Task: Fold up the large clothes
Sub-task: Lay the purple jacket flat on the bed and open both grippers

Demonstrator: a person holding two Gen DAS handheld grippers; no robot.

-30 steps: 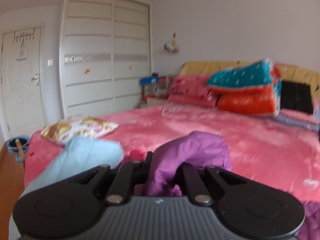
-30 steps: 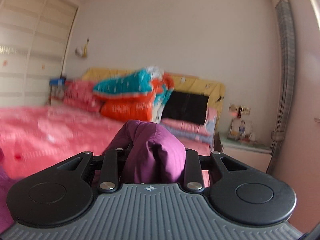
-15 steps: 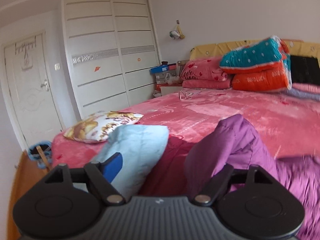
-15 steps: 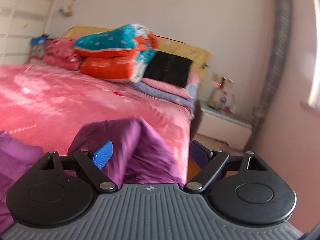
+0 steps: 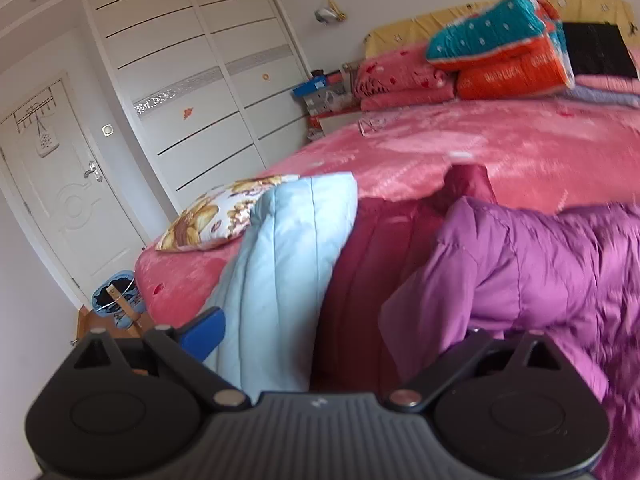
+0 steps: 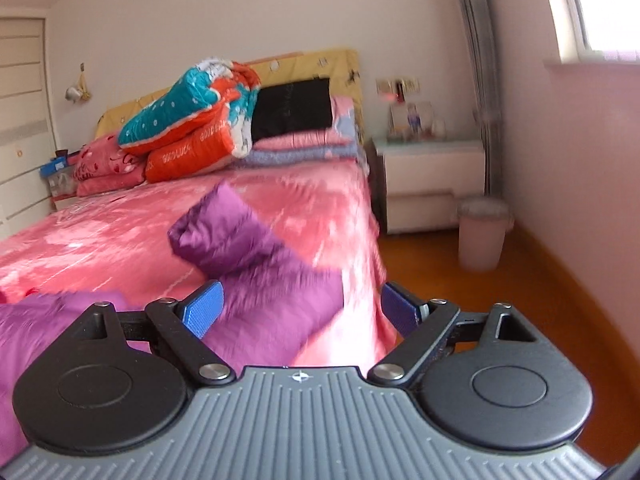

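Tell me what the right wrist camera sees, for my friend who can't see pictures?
The right gripper is open, its blue pads apart, above a puffy purple jacket lying on a pink bed. Folded blankets are piled at the headboard. Beside the bed stand a white nightstand and a pink bin.

Floral pillow [image 5: 224, 216], white wardrobe [image 5: 192, 92], pink bin [image 6: 482, 234], nightstand [image 6: 430, 184].

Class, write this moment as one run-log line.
left gripper: opening, empty | right gripper: open, empty | purple jacket: lying on bed
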